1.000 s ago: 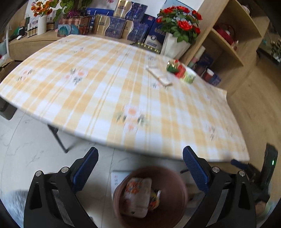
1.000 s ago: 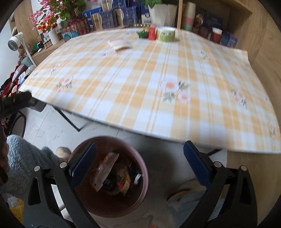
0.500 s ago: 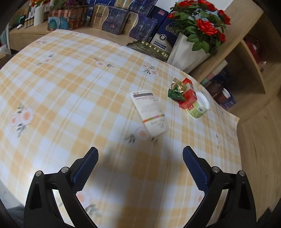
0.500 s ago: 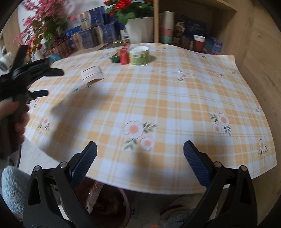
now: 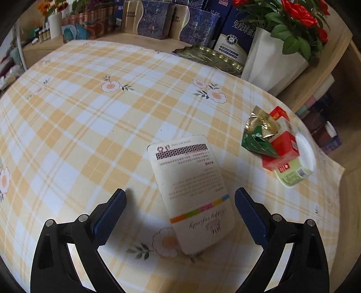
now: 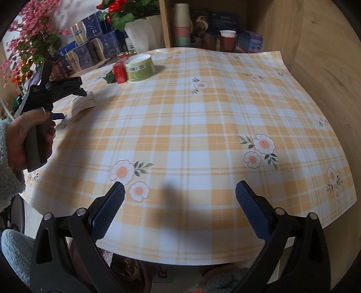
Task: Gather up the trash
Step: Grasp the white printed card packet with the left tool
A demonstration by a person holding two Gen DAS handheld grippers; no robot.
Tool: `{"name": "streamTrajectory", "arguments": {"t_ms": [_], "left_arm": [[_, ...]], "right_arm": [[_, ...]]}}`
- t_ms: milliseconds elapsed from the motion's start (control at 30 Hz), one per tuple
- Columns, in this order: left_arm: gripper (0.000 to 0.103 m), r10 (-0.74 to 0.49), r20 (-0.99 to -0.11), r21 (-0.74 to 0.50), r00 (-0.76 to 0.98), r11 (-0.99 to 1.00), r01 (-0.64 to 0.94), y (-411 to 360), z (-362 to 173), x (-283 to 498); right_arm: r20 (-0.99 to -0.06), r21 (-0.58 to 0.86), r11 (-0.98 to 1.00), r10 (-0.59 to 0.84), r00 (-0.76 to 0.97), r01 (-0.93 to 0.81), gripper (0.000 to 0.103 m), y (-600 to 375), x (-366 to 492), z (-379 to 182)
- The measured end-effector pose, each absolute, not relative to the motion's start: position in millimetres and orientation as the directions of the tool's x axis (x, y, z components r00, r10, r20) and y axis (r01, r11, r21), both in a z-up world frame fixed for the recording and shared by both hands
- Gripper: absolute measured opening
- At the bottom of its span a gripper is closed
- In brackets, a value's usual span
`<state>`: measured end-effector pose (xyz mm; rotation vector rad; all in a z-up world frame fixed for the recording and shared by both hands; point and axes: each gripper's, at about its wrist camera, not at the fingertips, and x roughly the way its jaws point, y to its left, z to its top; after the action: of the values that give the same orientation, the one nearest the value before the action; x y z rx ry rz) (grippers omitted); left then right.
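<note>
A flat white printed box [image 5: 191,191] lies on the checked tablecloth [image 5: 90,117]. My left gripper [image 5: 180,209] is open, its fingers on either side of the box's near half, apart from it. To the right lie a green and gold wrapper [image 5: 259,133], a red carton [image 5: 282,146] and a green cup [image 5: 295,173]. My right gripper [image 6: 179,207] is open and empty over the table's near edge. In the right wrist view the cup [image 6: 141,68], the carton [image 6: 119,73] and the box [image 6: 82,102] show far left.
A brown trash bin [image 6: 126,270] with wrappers sits under the table edge. A white pot of red roses [image 5: 270,56], a gold tray [image 5: 209,58] and blue gift boxes [image 5: 158,20] stand behind the table. A wooden shelf unit [image 6: 304,45] stands to the right.
Both grippers have risen from above the trash bin to over the table. My left gripper has moved forward until its open fingers flank the white box.
</note>
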<state>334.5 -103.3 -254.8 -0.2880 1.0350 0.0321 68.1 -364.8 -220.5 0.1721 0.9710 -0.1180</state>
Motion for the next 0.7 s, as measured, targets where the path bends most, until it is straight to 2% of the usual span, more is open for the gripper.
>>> {"name": "streamTrajectory", "arguments": {"t_ms": [167, 300, 433, 467, 500, 700], "left_arm": [[0.095, -0.047, -0.856, -0.144, 0.514, 0.978, -0.150, -121, -258, 346], [0.098, 0.059, -0.864, 0.017, 0.500, 0.996, -0.088, -140, -266, 353], [0.096, 0.030, -0.849, 0.006, 0.527, 0.999, -0.047, -136, -268, 350], [0.089, 0.023, -0.845, 0.004, 0.534, 0.999, -0.036, -134, -267, 348], [0.072, 0.018, -0.835, 0.001, 0.550, 1.000, -0.031, -130, -264, 345], [0.053, -0.171, -0.820, -0.204, 0.547, 0.979, 0.001, -93, -252, 328]], "right_arm": [[-0.826, 0.095, 0.979, -0.022, 0.563, 0.178, 0.097, -365, 76, -222], [-0.822, 0.100, 0.980, -0.015, 0.569, 0.170, 0.097, -363, 85, -220], [-0.801, 0.103, 0.983, -0.007, 0.598, 0.149, 0.097, -362, 95, -214], [-0.797, 0.101, 0.985, -0.005, 0.603, 0.141, 0.097, -361, 99, -212], [-0.795, 0.099, 0.986, -0.002, 0.606, 0.134, 0.097, -361, 103, -211], [-0.739, 0.102, 0.994, 0.047, 0.672, 0.043, 0.097, -354, 142, -194]]}}
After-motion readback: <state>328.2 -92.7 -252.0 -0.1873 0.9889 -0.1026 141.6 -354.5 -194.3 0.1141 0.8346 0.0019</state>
